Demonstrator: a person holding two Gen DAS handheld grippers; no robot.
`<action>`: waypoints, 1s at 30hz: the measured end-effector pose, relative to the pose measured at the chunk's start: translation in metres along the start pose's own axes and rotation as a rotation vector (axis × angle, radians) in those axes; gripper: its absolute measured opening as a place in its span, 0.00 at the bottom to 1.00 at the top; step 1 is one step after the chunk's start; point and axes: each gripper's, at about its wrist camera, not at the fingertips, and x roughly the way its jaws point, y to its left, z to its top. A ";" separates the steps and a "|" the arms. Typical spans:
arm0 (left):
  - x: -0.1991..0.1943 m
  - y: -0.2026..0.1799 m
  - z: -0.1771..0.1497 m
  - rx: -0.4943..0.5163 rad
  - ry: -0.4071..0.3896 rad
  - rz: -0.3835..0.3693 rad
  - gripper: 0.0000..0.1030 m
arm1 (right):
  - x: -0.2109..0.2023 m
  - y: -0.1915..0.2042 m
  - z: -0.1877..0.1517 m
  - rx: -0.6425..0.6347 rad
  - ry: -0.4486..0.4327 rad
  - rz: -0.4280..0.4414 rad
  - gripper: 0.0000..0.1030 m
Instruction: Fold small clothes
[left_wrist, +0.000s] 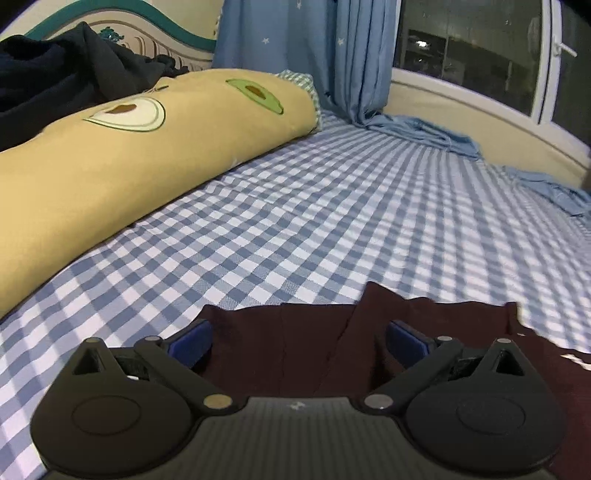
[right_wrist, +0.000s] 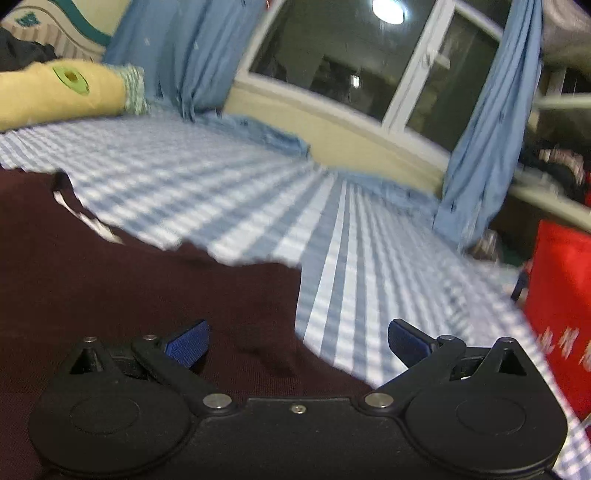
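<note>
A dark maroon garment (left_wrist: 306, 343) lies flat on the blue-and-white checked bed sheet (left_wrist: 295, 221). My left gripper (left_wrist: 297, 341) is open just above the garment's far edge, with cloth showing between its blue pads (left_wrist: 192, 341). In the right wrist view the same maroon garment (right_wrist: 110, 288) fills the lower left, with a striped trim (right_wrist: 85, 218) at its far edge. My right gripper (right_wrist: 297, 341) is open over the garment's right edge, its left pad over cloth and its right pad (right_wrist: 406, 341) over the sheet. The right view is motion-blurred.
A yellow avocado-print pillow (left_wrist: 110, 166) lies at the left, with dark clothes (left_wrist: 55, 81) piled behind it. Blue curtains (left_wrist: 314, 55) hang at the window (right_wrist: 351, 66) beyond the bed. A red bag (right_wrist: 561, 306) stands at the right of the bed.
</note>
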 end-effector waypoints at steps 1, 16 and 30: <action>-0.008 0.001 0.000 0.005 -0.003 -0.011 0.99 | -0.010 0.003 0.001 -0.025 -0.032 -0.013 0.99; -0.153 0.014 -0.064 0.111 -0.096 -0.104 0.99 | -0.145 0.086 0.009 -0.003 -0.211 0.136 1.00; -0.207 0.059 -0.133 -0.029 -0.078 -0.112 0.99 | -0.161 0.128 -0.021 0.175 -0.229 0.093 1.00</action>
